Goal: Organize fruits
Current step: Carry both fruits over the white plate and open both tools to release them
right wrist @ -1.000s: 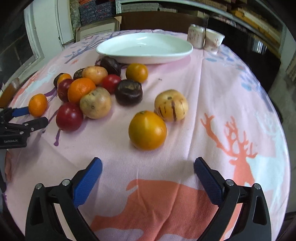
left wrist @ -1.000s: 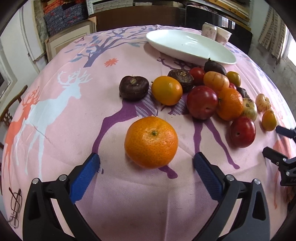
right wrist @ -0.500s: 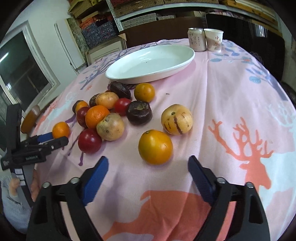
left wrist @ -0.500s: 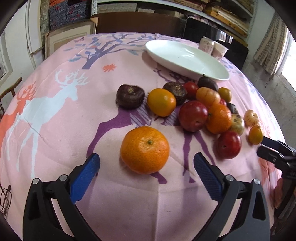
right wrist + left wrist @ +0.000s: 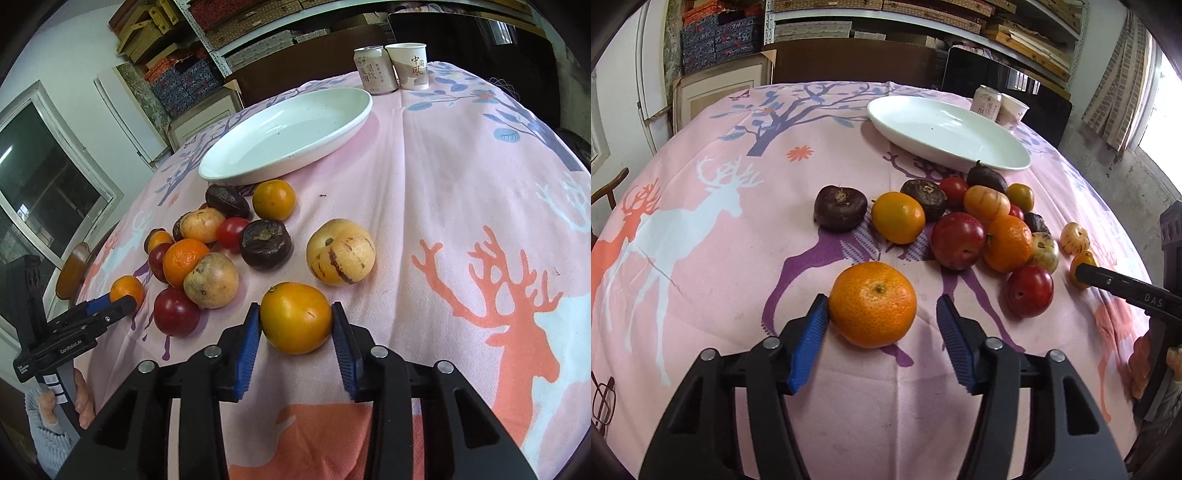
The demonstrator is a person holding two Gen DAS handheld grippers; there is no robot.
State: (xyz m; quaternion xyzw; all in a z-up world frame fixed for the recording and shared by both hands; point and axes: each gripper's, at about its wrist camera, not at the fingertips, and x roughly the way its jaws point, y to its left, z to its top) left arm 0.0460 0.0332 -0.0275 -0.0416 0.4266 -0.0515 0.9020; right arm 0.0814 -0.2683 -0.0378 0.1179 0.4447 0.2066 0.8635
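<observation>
White oval ceramic plate [image 5: 1001, 155]: bare, no fruit on it yet; it sits at the far end of the pink deer-print tablecloth [image 5: 701, 229].
Done so far: by my reckoning nothing; every fruit lies on the cloth on the near side of the plate.
Left gripper [image 5: 882, 317]: blue pads apart around a dimpled round orange mandarin [image 5: 872, 304]; the left pad touches the skin, the right pad stands just clear, so it is not yet clamped.
Mandarin's place: alone, nearer than the fruit heap, well apart from the plate.
Right gripper [image 5: 295, 325]: blue pads pressed against both sides of a smooth yellow-orange round fruit [image 5: 295, 316], which rests on the cloth, well short of the plate.
Fruit heap [image 5: 207, 254]: red plums, dark brown wrinkled fruits, oranges and pale striped melons bunched just before the plate's near rim.
Left to do: likely lift both fruits, carry them over, then clear the heap.
Beyond the plate: a drink can [image 5: 373, 72] and paper cup [image 5: 410, 66].
</observation>
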